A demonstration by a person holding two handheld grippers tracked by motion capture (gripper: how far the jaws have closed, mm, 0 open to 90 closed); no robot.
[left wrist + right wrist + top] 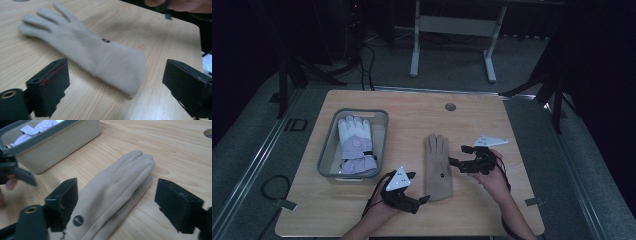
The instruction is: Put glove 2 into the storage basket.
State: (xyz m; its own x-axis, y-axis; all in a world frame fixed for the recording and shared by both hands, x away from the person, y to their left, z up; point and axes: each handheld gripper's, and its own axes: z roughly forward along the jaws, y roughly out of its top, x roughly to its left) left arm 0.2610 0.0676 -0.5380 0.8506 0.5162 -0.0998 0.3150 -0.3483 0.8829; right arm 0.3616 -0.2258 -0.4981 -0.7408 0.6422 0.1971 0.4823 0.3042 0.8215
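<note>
just two gloves (437, 166), one bin (326, 152)

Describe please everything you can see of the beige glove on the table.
The beige glove looks like soft fleece or suede. It lies flat on the wooden table, fingers together and pointing away from the person, cuff toward them. A small dark round logo sits on its back near the wrist, and a seam crosses above the cuff. It lies beside the grey bin, apart from it. Nothing grips it.

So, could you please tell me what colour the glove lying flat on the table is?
The glove is beige, clearest in the right gripper view.
</note>
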